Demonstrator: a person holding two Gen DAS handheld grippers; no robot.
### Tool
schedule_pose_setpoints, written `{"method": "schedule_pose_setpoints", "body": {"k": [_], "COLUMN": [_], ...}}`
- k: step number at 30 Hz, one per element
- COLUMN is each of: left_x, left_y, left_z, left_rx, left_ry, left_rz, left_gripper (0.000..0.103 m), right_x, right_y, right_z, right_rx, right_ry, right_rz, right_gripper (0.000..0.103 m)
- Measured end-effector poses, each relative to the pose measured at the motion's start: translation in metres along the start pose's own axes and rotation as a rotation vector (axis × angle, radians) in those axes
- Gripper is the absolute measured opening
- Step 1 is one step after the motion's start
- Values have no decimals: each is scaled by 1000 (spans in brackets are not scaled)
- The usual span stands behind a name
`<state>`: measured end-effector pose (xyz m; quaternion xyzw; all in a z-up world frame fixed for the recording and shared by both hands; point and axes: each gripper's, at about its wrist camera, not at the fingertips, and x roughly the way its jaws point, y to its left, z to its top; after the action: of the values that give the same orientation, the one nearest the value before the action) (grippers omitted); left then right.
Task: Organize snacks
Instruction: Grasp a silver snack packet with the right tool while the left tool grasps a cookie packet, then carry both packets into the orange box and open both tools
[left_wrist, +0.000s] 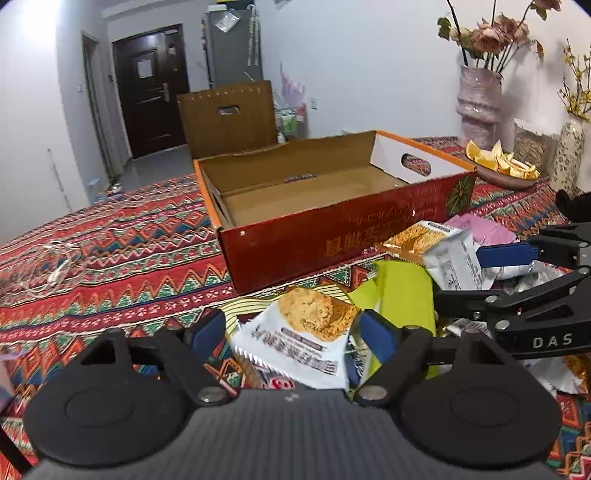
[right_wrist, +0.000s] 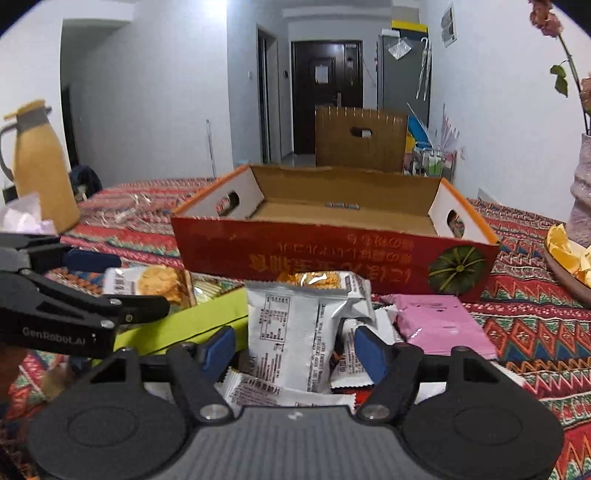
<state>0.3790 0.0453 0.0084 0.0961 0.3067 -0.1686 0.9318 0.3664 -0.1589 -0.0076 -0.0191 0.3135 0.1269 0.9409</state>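
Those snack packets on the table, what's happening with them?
A person is tidying snacks with a gripper in each hand. The left gripper has a white cookie packet between its fingers, and the right gripper has a silver packet between its own. Whether either is squeezing yet is hard to tell. More packets lie in a pile on the patterned tablecloth. The red cardboard box behind them is still empty.

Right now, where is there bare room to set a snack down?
Inside the box, whose floor is bare, and on the cloth left of it. In front of the box it is crowded: packets piled between both tools.
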Motion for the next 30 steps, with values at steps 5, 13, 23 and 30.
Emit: {"method": "schedule_pose_setpoints", "body": {"k": [5,13,23,30], "left_x": [2,-54,-185,-255], "left_y": [-2,-7,-57,-97], "left_z": [-5,-5,-32,-76], "left_rx": [-24,-130,-221,-296], "left_ry": [-1,-61,-239,-292], "left_rz": [18,64,141,160], "left_gripper": [50,38,38,38], "right_x": [3,-46,-175,-246], "right_y": [7,-3,-25,-46], "right_z": [-6,-4,-25,-77], "right_rx": [-58,26,68,96], "right_ry": [-12,-137,-333,-365], "right_rz": [-47,1,31,29], "right_gripper": [42,36,36,36]}}
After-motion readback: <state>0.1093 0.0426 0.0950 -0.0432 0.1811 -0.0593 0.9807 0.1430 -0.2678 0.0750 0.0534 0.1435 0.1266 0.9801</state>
